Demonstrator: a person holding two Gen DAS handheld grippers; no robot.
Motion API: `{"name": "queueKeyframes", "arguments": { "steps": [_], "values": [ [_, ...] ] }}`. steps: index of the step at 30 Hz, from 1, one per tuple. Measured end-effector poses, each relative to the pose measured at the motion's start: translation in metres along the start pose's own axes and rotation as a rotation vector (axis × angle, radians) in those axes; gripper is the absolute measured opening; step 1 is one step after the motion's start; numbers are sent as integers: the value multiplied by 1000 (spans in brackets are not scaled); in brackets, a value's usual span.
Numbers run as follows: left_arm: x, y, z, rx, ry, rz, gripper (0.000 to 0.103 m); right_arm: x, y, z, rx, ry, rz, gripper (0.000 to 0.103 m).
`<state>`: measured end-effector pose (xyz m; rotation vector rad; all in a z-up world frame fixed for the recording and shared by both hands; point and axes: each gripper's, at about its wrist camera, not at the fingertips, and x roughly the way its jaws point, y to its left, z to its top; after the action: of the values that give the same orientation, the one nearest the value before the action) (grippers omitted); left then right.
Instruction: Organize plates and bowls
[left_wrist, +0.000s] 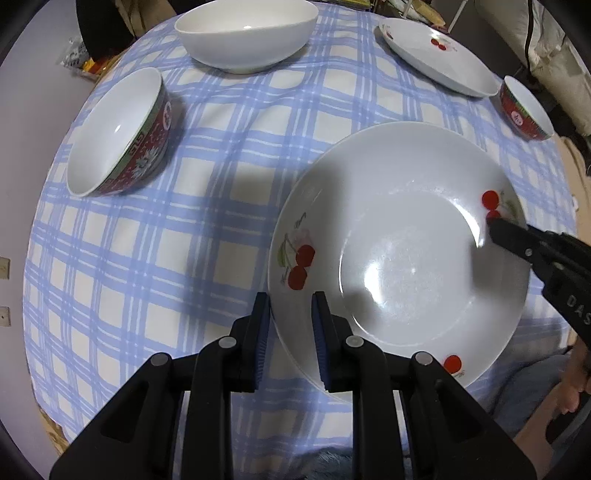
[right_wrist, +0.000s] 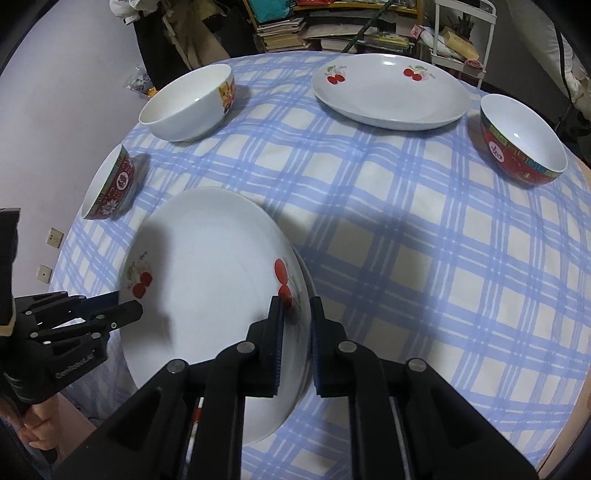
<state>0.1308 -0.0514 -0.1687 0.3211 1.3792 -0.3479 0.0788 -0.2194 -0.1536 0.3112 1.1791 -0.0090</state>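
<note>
Blue-and-white checked cloth covers the round table (right_wrist: 388, 229), the largest thing in both views. On it, nearest both hands, sits the wide white ceramic plate with red cherry prints (left_wrist: 399, 251), apparently tipped, its right edge raised. In the right wrist view a second cherry plate (right_wrist: 388, 92) lies at twelve o'clock. A plain white bowl with an orange picture (right_wrist: 188, 107) sits at ten o'clock, a red patterned bowl (right_wrist: 524, 144) at two o'clock and another red patterned bowl (right_wrist: 110, 184) at nine o'clock.

The right gripper (right_wrist: 295, 314) is clamped on the near plate's right rim, one pad inside on the cherry print, the other outside. The left gripper (left_wrist: 290, 306) straddles the opposite rim at the plate's seven o'clock in its own view; its jaws stand partly apart, with the rim between them. Whether the pads press the rim I cannot tell.

The coming move seems to turn on this: the plate lies between the two hands, held at opposite rim points, so its across-line runs from one gripper to the other. Each hand is equally near. Carrying it onto the far plate would likely need both hands to rise together.
</note>
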Motion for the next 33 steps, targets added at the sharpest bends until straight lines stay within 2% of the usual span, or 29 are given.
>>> {"name": "queueKeyframes", "arguments": {
  "steps": [6,9,19,23,27,33],
  "values": [
    [6,0,4,-1,-2,9,21,-1,3,0,-15,-17,-37,12],
    [9,-1,5,3,1,19,23,-1,3,-2,-32,-27,-83,11],
    [8,-1,0,-9,26,9,23,5,-8,-5,23,17,-48,11],
    [4,-1,-7,1,14,41,24,5,-8,-7,24,18,-62,11],
    [-6,-6,-14,12,-13,57,25,-1,-10,-7,34,2,-70,11],
    [-16,-2,-16,-26,-19,91,27,-19,-19,-2,80,-49,-63,11]
  ]
}}
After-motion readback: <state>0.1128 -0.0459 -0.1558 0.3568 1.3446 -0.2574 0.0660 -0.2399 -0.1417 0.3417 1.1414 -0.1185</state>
